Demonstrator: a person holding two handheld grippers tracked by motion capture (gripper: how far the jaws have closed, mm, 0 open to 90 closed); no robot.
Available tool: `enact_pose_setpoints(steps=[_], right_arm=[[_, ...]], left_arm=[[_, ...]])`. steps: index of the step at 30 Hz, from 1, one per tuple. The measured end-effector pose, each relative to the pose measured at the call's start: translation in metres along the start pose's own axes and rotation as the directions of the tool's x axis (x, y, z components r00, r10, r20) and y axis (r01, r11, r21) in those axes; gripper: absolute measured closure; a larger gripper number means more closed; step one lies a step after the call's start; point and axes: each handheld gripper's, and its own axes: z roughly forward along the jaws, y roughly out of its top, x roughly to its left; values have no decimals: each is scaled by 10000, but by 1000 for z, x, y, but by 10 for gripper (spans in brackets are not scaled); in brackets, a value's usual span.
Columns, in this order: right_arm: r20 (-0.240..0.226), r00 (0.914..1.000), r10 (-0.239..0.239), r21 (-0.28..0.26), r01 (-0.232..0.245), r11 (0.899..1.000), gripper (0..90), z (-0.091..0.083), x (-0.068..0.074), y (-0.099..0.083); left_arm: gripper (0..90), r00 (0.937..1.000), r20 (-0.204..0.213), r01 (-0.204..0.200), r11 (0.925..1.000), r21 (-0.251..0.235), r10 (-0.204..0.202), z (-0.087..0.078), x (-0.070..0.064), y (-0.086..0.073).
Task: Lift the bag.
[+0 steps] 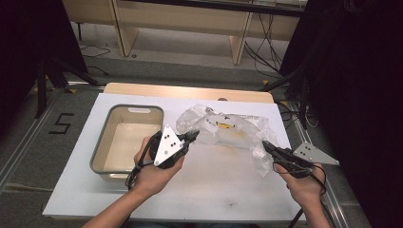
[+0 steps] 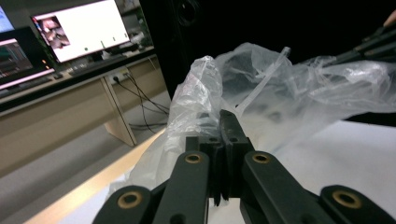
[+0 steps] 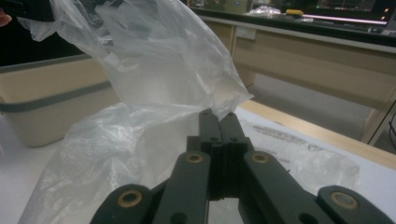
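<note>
A: Where is the clear plastic bag lying?

B: It is lying crumpled across the far middle of the white table, stretching from beside the beige tub over toward the right edge. Something yellow is showing through the film near its middle.

A: What is the left gripper doing?

B: It is pinching the bag's left end; in the left gripper view its jaws are pressing together with film bunching right at their tips.

A: And the right gripper?

B: It is clamping the bag's right end, where the plastic is hanging down toward the near side. In the right gripper view the jaws are sitting closed on a fold of film, with the tub standing behind it
</note>
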Motion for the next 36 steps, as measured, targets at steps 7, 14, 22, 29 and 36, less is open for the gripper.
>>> enact_pose_setpoints(steps=[7, 14, 22, 29, 36], right_arm=[[337, 9994, -1, -461, 17, 9989, 900, 1, -3, 13], [746, 9972, 94, -867, -29, 9962, 900, 6, -9, 25], [861, 9962, 95, -1244, 13, 9922, 900, 8, -11, 36], [934, 9956, 58, -1413, 75, 9899, 900, 6, -11, 41], [1017, 9948, 5, -1750, 174, 9844, 900, -1, -9, 50]], left_arm=[[891, 9994, -341, 51, 9987, -510, -68, 1, 10, 15], [891, 9982, -580, 126, 9960, -886, -178, 4, 16, 26], [891, 9979, -645, 39, 9937, -1123, -112, 0, 17, 34], [891, 9972, -741, 2, 9918, -1276, -97, -3, 19, 38], [891, 9967, -814, -77, 9865, -1638, -57, -8, 20, 48]])
